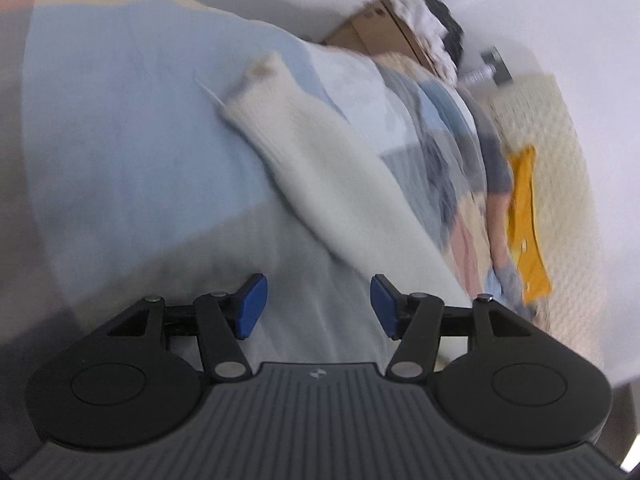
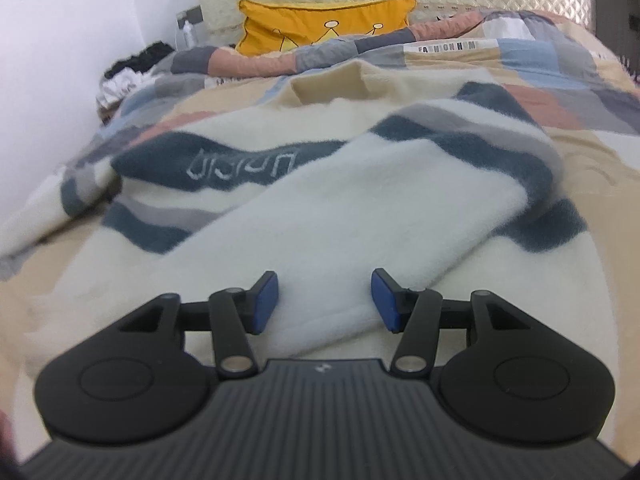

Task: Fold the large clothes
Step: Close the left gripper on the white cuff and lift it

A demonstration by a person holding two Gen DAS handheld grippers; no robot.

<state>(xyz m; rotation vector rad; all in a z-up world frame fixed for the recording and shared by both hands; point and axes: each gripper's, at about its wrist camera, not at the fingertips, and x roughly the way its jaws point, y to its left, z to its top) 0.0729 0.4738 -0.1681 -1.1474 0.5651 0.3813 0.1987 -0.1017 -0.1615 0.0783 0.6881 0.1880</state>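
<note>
Loosely, both claws [image 1: 316, 306] [image 2: 325, 302] released w/ fuzzy striped fleece sweater [image 2: 320, 208] over patchwork quilt [image 2: 560, 92].

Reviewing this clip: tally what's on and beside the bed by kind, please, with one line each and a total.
Cream sweater with dark stripes: 1
Yellow cushion: 1
Patchwork bedcover: 1
Cardboard box beside the bed, clothes heaped on it: 1
Tools, jaws apart and gripping nothing: 2, left tool and right tool
Total: 6

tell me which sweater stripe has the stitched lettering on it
The upper dark blue stripe, on the left part of the cream sweater. The grey and lower blue stripes are plain.
</note>
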